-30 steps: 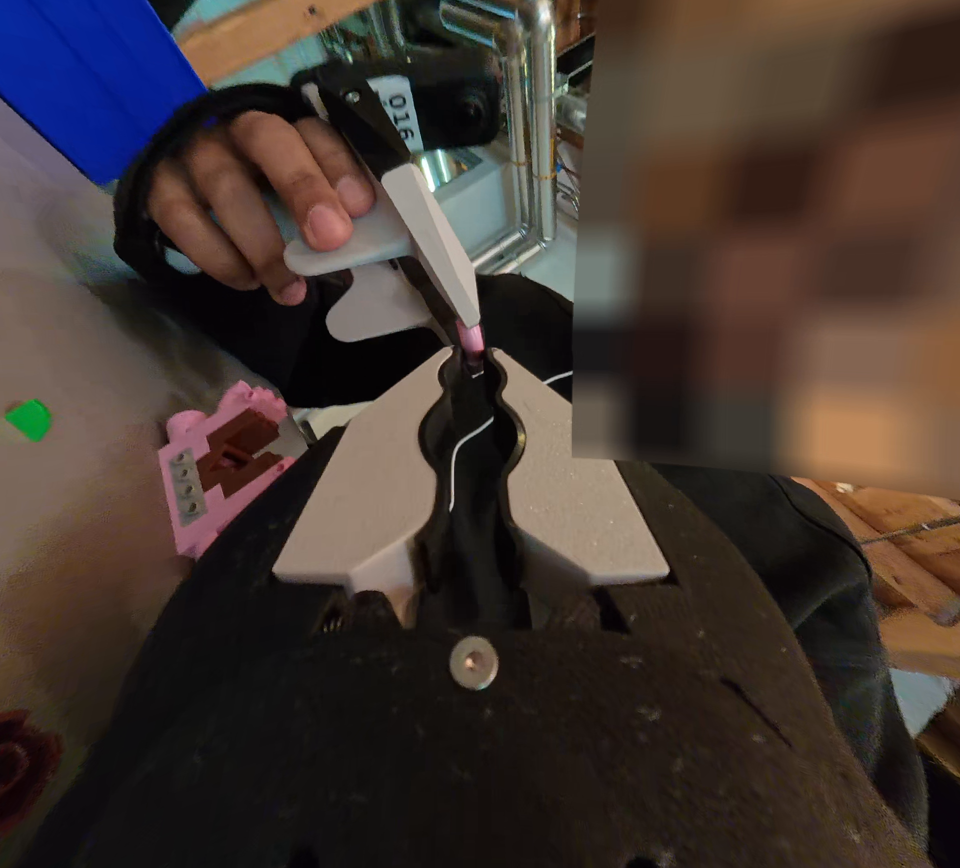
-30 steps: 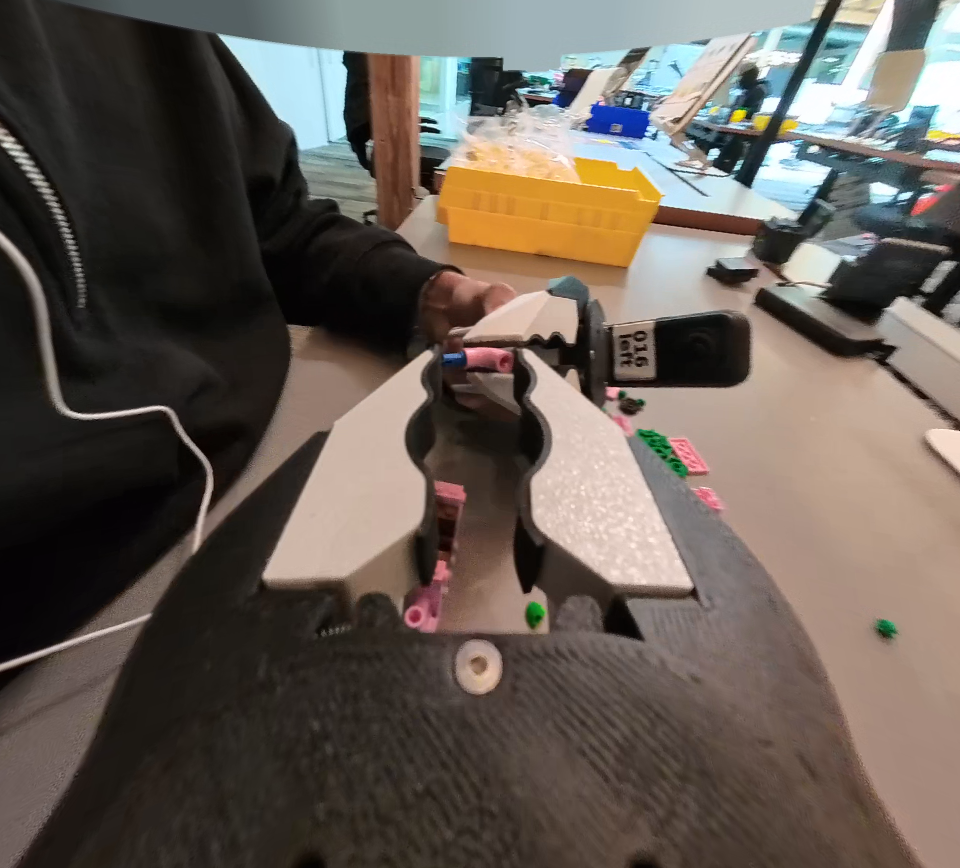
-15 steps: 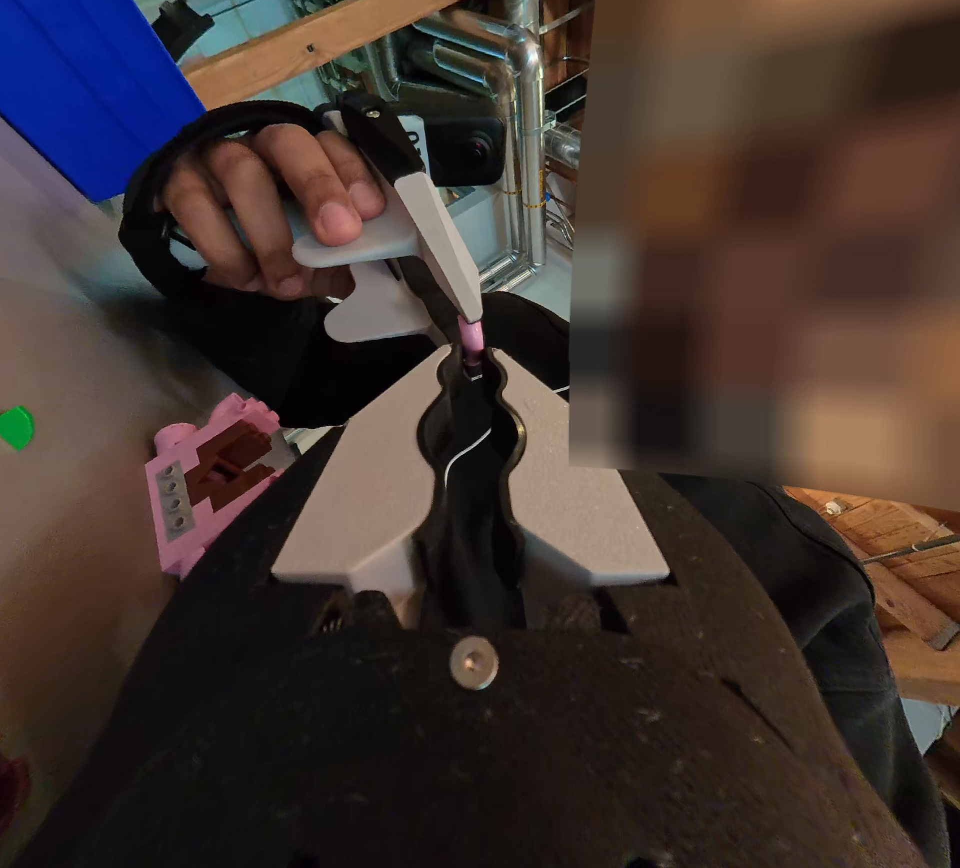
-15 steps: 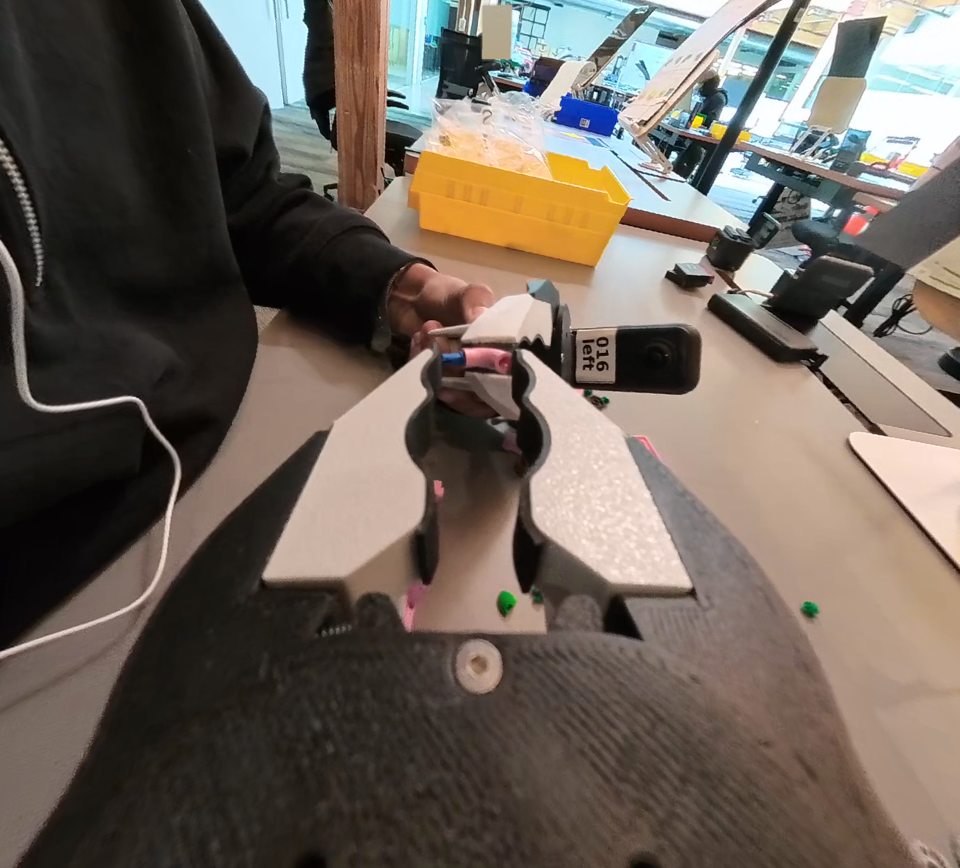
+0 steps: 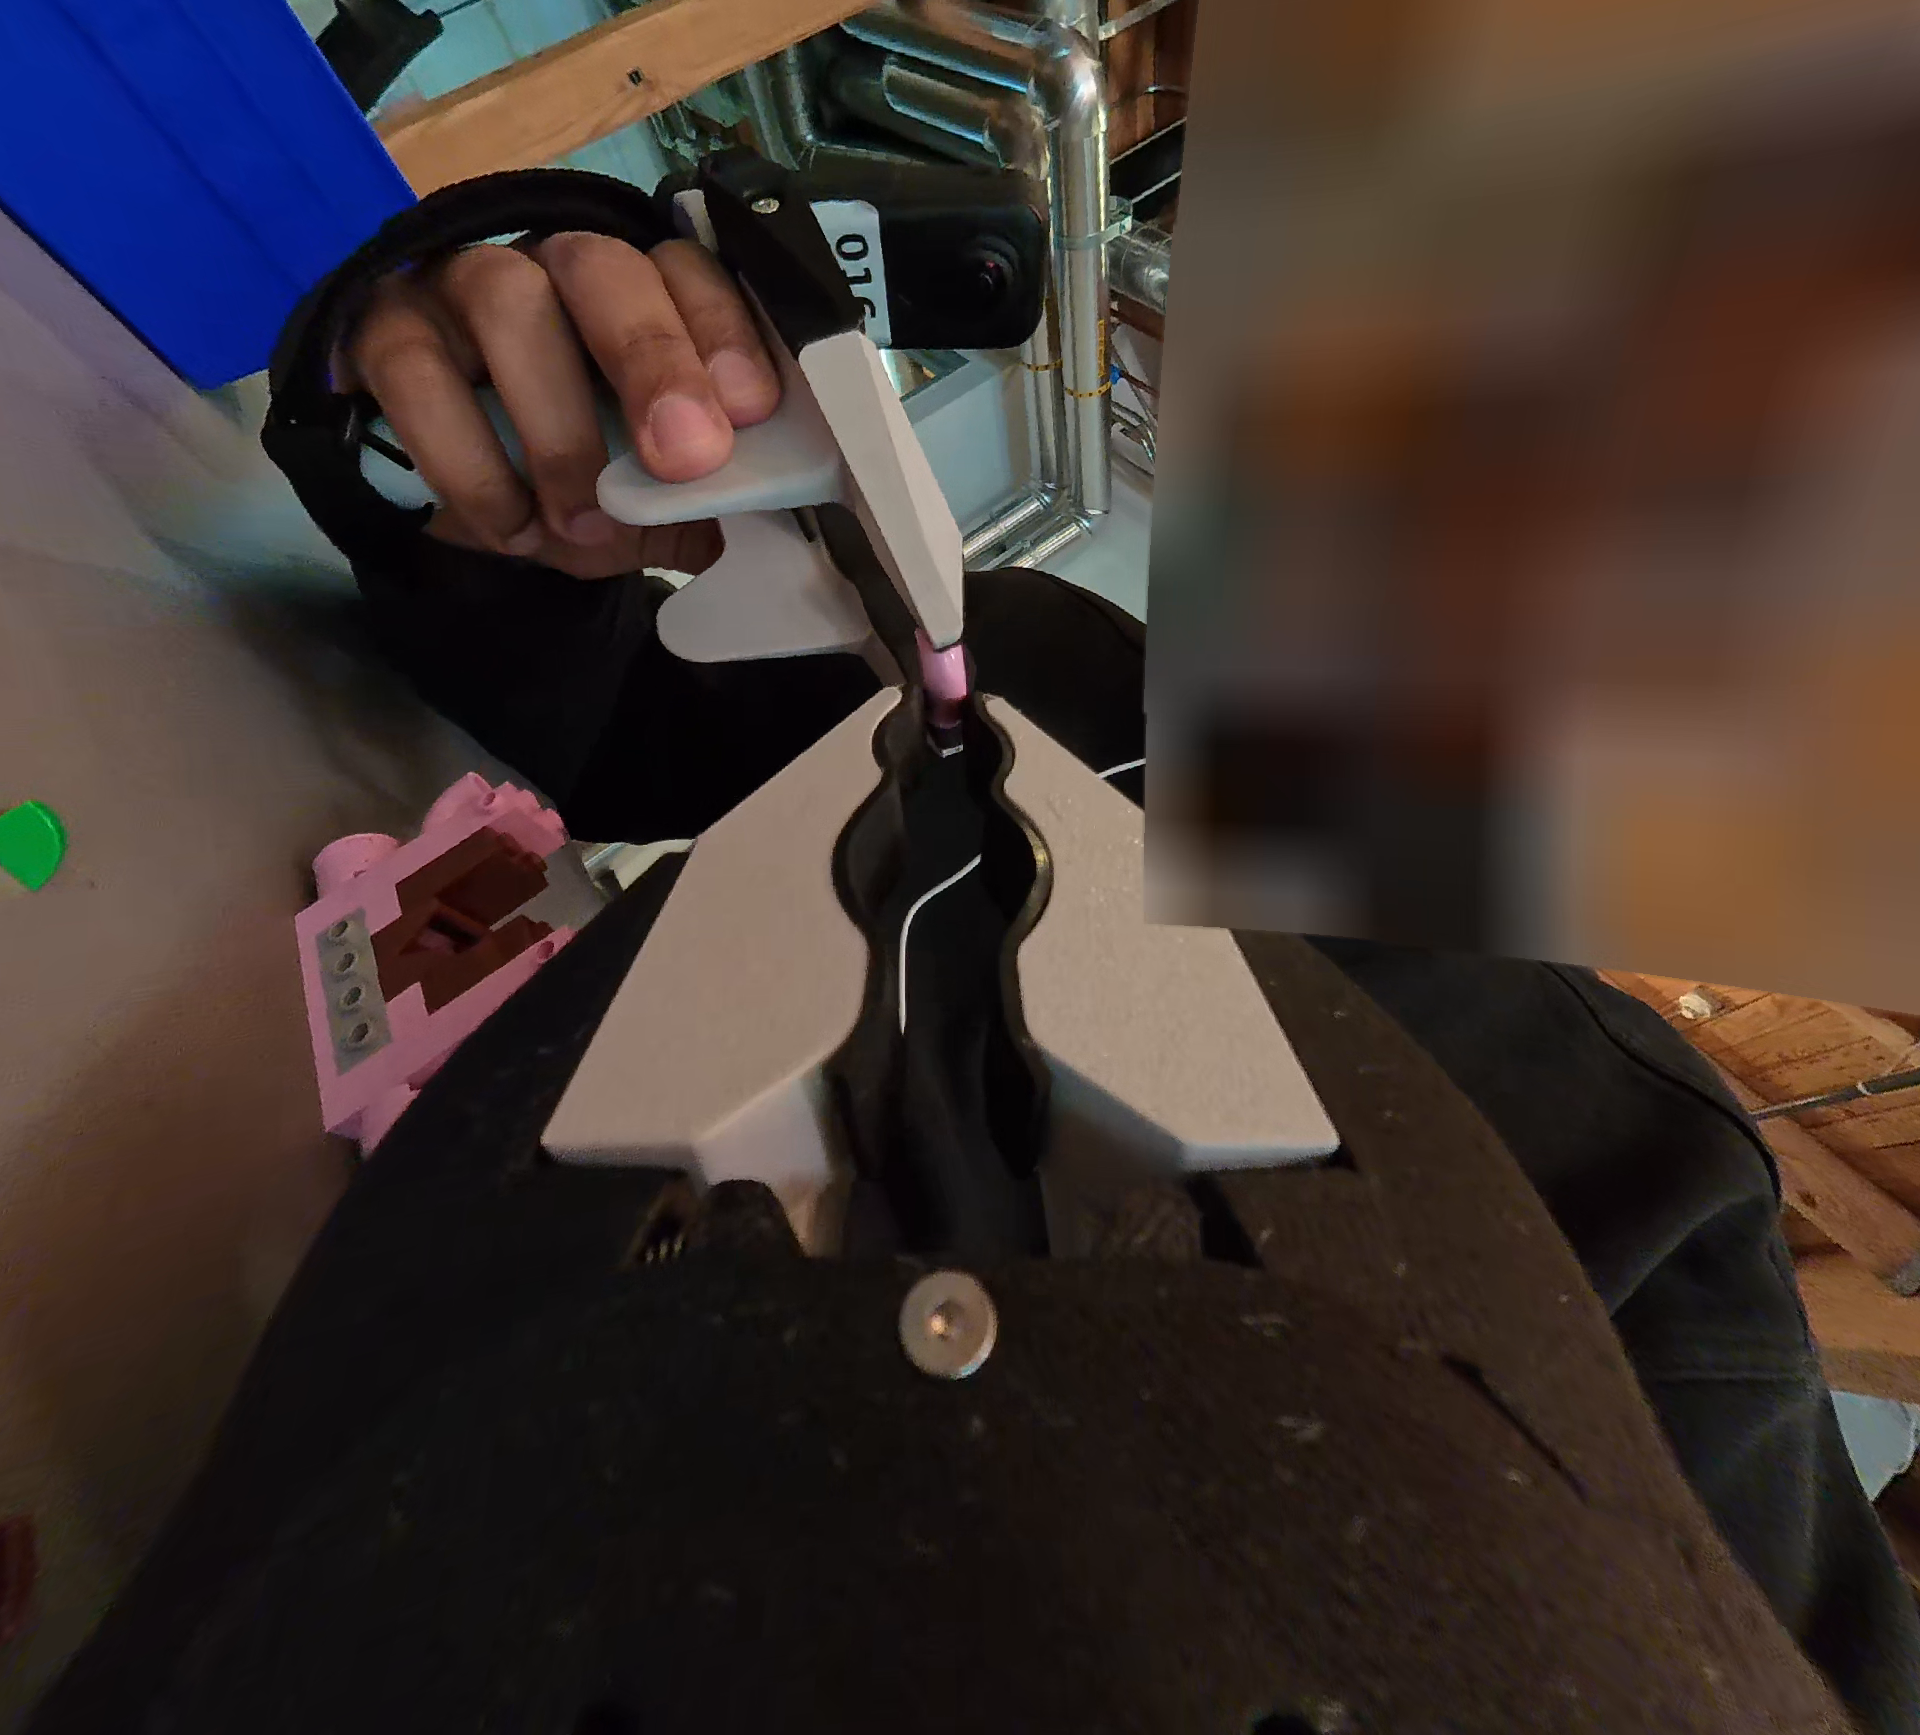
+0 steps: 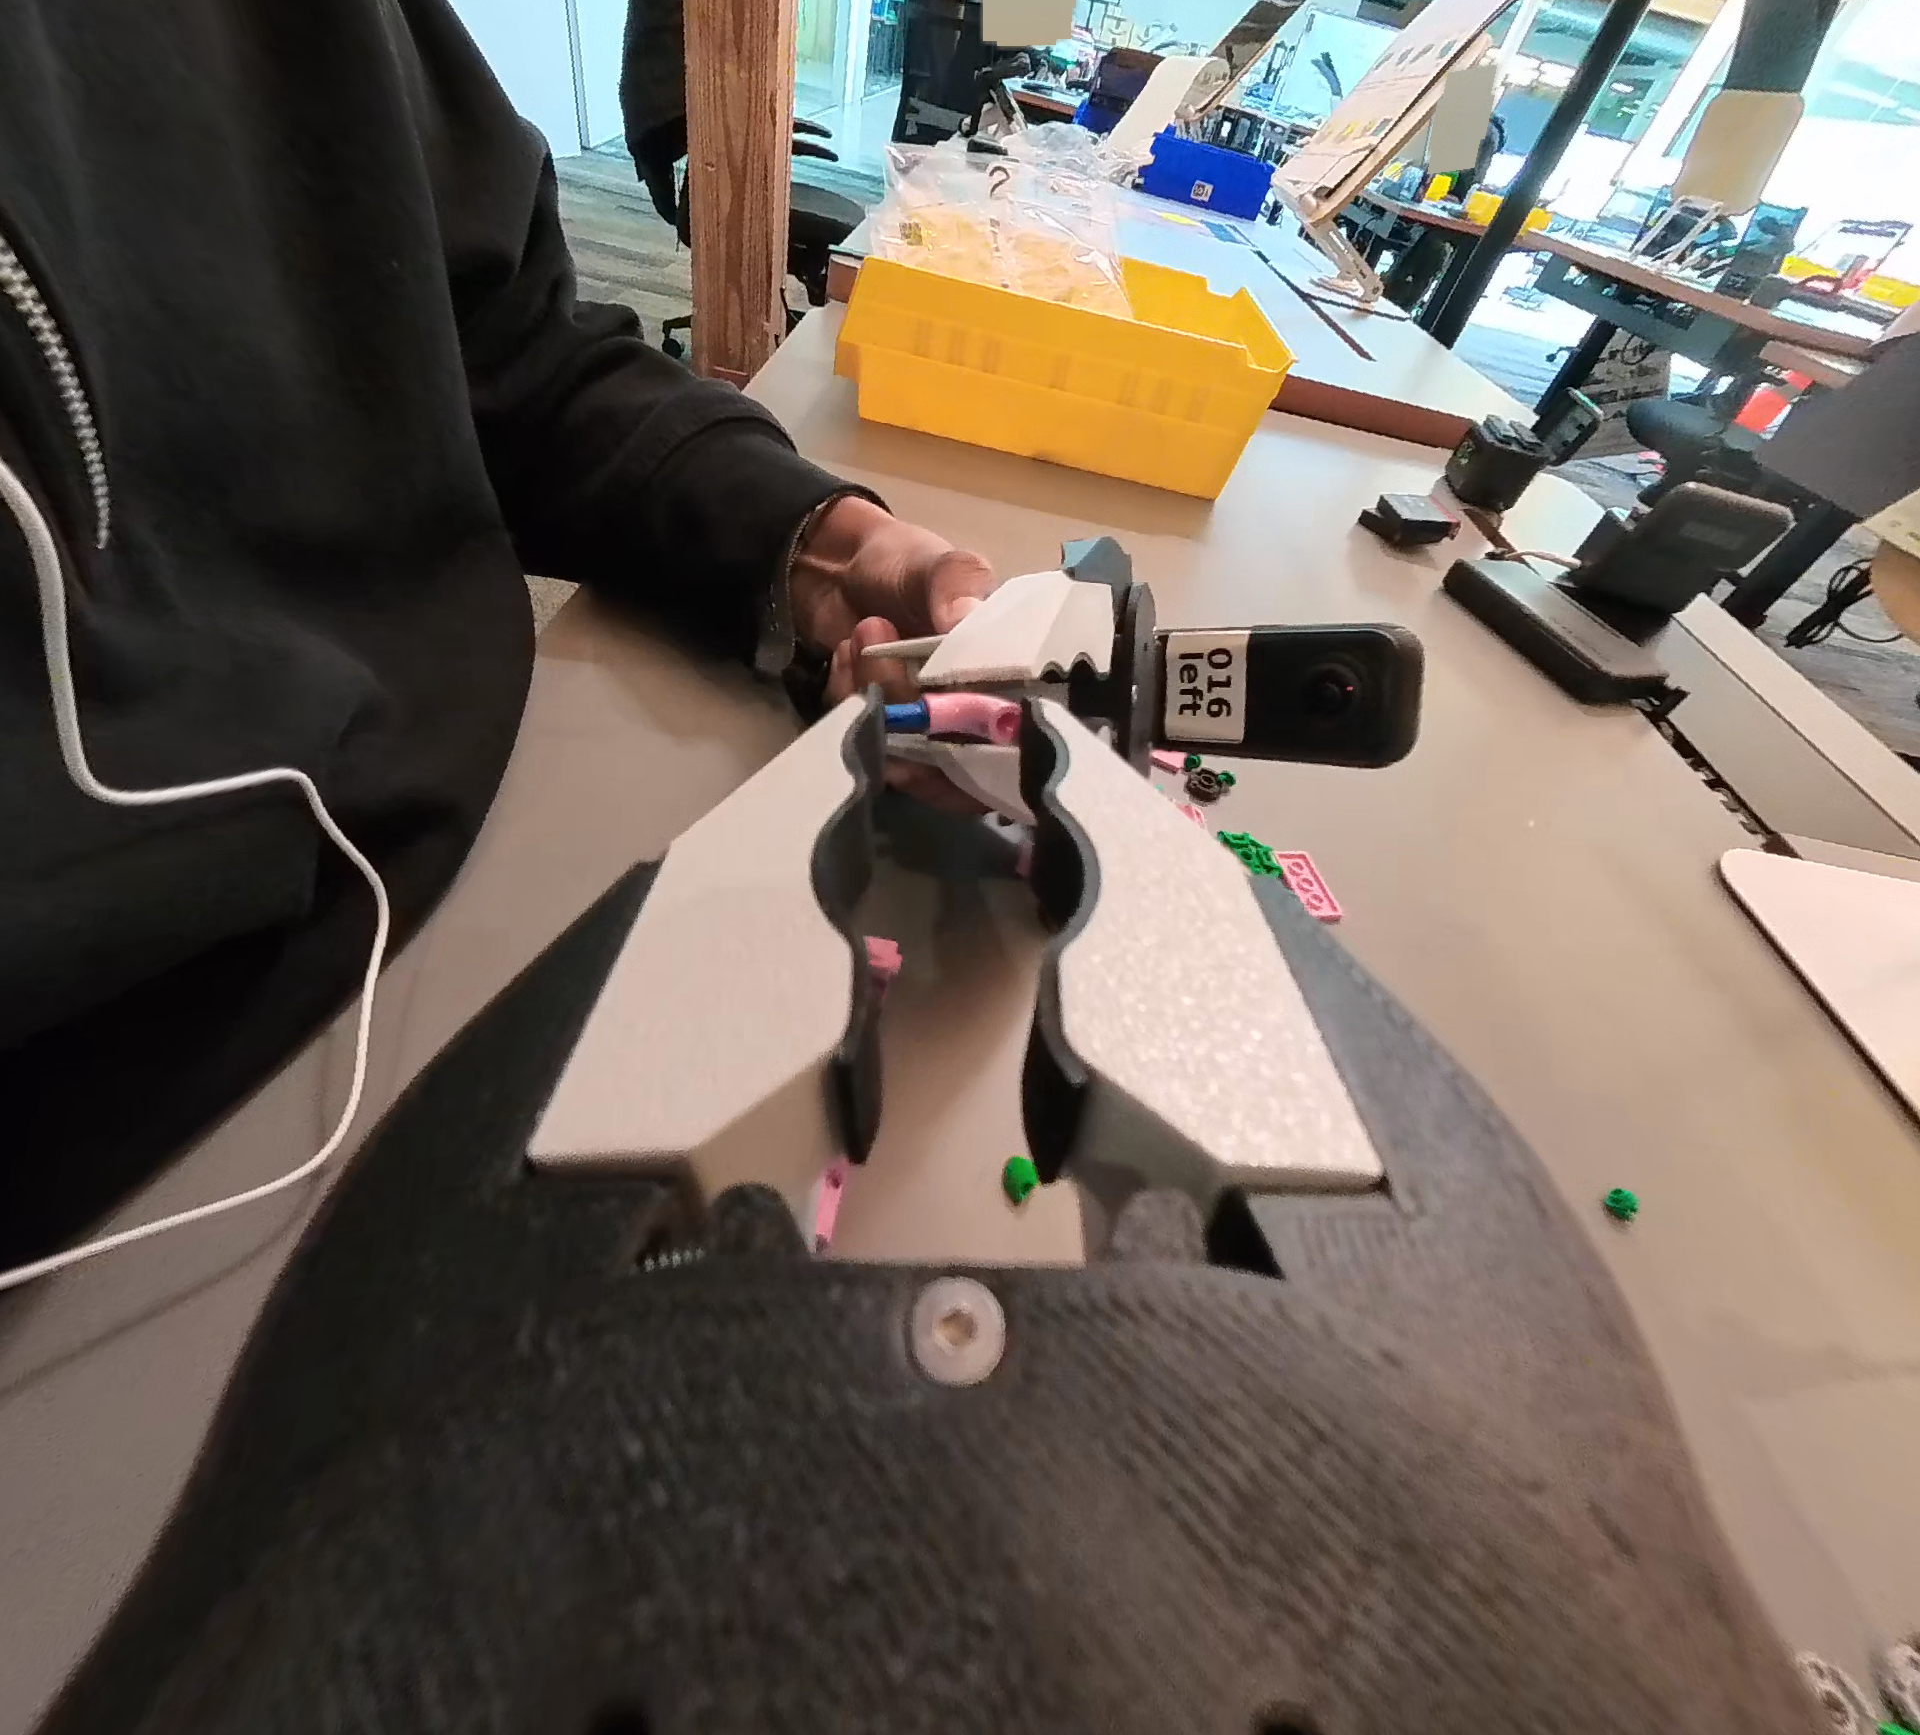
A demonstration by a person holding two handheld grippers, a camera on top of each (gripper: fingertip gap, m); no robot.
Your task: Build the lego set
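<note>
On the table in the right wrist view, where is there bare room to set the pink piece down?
Bare table lies between the pink plate and the white pad, and in front of the yellow bin. It is crowded around the green pieces under the camera.

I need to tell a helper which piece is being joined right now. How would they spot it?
Find the yellow bin, then come down the table to the two grippers. Pinched between them is a small pink tube, the only piece with a blue peg sticking out.

Two tools [image 6: 951, 729] [image 5: 940, 729]; one yellow bin [image 6: 1049, 381]; one pink-brown build [image 5: 416, 958].
</note>
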